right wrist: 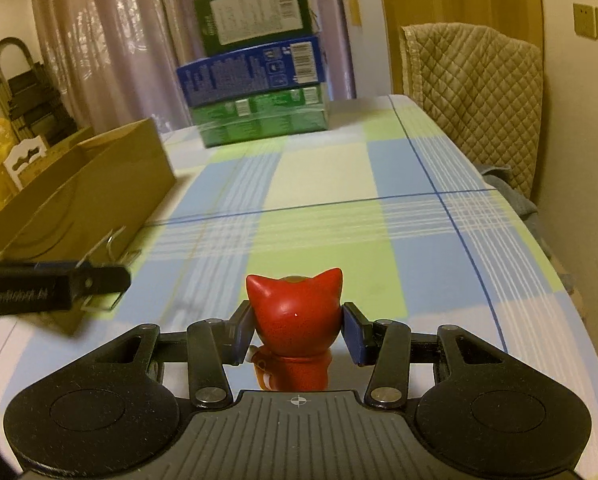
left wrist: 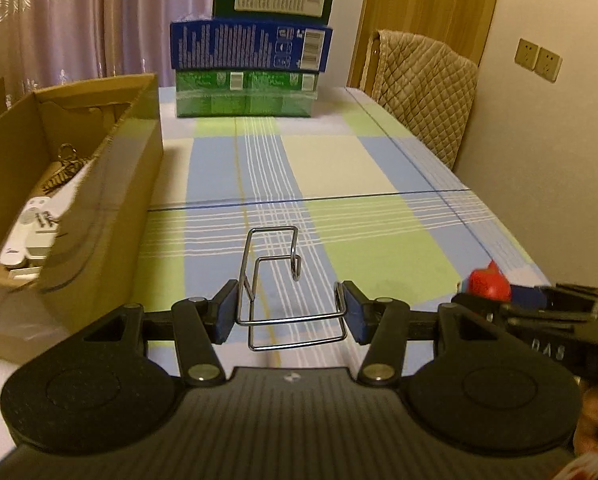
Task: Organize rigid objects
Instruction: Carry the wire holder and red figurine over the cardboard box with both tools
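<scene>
My left gripper (left wrist: 290, 314) is shut on a bent chrome wire rack (left wrist: 275, 280) and holds it above the checked tablecloth (left wrist: 339, 168). My right gripper (right wrist: 297, 332) is shut on a red cat-eared figurine (right wrist: 295, 312), seen from behind; it also shows at the right of the left wrist view (left wrist: 491, 282). An open cardboard box (left wrist: 111, 184) stands left of the left gripper. The left gripper appears in the right wrist view (right wrist: 99, 276), beside the box (right wrist: 99, 188).
Inside the box lie a white device (left wrist: 29, 232), screws and a key ring (left wrist: 67, 156). Stacked green and blue cartons (left wrist: 251, 60) stand at the table's far end. A quilted chair (left wrist: 423, 92) stands along the right edge, by the wall.
</scene>
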{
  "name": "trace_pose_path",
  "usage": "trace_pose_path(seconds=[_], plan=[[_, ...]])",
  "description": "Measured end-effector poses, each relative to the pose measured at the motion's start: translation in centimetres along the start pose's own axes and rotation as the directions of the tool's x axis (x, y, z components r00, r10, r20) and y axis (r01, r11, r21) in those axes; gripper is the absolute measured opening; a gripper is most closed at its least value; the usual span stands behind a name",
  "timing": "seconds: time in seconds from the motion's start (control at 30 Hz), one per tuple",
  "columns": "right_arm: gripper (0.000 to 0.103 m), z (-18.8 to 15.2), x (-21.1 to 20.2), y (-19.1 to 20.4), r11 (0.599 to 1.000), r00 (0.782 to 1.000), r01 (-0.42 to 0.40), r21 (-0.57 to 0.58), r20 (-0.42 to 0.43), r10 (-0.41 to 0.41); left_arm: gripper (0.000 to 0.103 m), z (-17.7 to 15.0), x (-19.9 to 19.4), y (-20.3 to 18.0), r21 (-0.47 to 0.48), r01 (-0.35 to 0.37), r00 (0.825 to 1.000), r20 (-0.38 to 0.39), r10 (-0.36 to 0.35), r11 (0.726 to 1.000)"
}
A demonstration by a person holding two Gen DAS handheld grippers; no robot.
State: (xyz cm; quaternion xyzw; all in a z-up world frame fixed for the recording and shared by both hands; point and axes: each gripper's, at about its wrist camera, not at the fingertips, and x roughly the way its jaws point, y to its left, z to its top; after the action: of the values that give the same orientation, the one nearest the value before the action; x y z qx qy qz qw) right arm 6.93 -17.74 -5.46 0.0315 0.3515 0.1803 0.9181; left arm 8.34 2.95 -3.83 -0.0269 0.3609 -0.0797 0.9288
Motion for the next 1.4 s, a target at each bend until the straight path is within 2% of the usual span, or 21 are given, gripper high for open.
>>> trace_pose_path(seconds=[0.27,0.53,1.1,1.4], plan=[[0.043,-0.6,-3.7,2.8,1.0,1.0,-0.001,-0.002,0.016,0.001,0.049,-1.0,-4.6,0.0,0.002,-0.006,1.0,0.017,0.006,1.0],[0.043,-0.3,-5.4,5.0,1.0,0.999,-0.014,-0.014,0.03,0.015,0.049,-1.5,-7.7,0.5,0.004,-0.006,1.0,0.023,0.006,1.0],[0.043,1.7,-5.0,9.2,0.993,0.993,-0.109,-0.048,0.039,0.111,0.049,-0.8,-10.8,3.6,-0.034,-0.034,0.998,0.055,0.036,0.999],[0.043,3.1,-3.6,12.7,0.981,0.984,-0.171,-0.096,0.03,0.175,0.049,0.3,-12.6,7.5,-0.064,-0.07,0.994,0.08,0.075,0.996]])
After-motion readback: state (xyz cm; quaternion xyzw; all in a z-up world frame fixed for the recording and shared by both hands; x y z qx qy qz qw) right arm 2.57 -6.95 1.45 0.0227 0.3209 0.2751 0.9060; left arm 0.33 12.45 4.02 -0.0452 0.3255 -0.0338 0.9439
